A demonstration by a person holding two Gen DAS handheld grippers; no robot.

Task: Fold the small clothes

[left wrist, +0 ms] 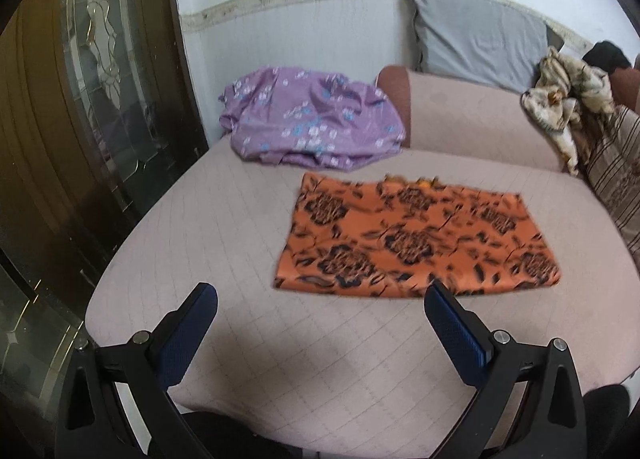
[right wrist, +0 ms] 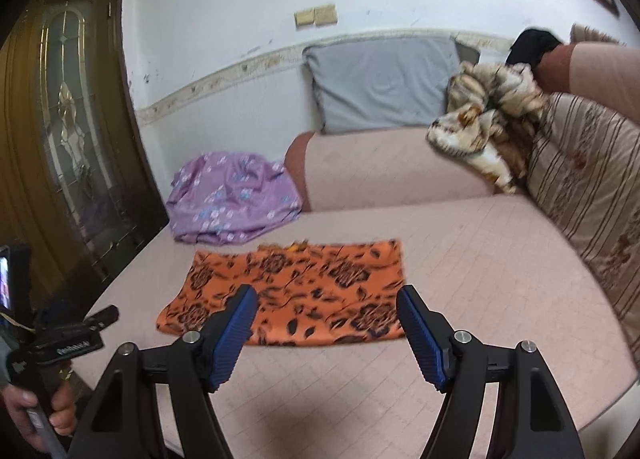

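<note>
- A quilted pink sofa seat [left wrist: 248, 227] is carrying the clothes, a grey cushion [left wrist: 476, 35] leaning on the wall behind.
- A crumpled purple floral garment [left wrist: 312, 119] is sitting at the back.
- An orange patterned cloth [left wrist: 416, 239] is lying flat, mid-seat.
- The left gripper [left wrist: 320, 303] and right gripper [right wrist: 326, 299] are hovering at its near edge, jaws gaping wide, gripping nothing.

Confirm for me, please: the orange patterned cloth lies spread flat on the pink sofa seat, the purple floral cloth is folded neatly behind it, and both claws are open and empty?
Not quite: the purple floral cloth is a crumpled heap, not neatly folded, as the left wrist view shows. The rest holds: the orange patterned cloth lies flat on the pink sofa seat, and the left claw and right claw are open and empty.
</note>
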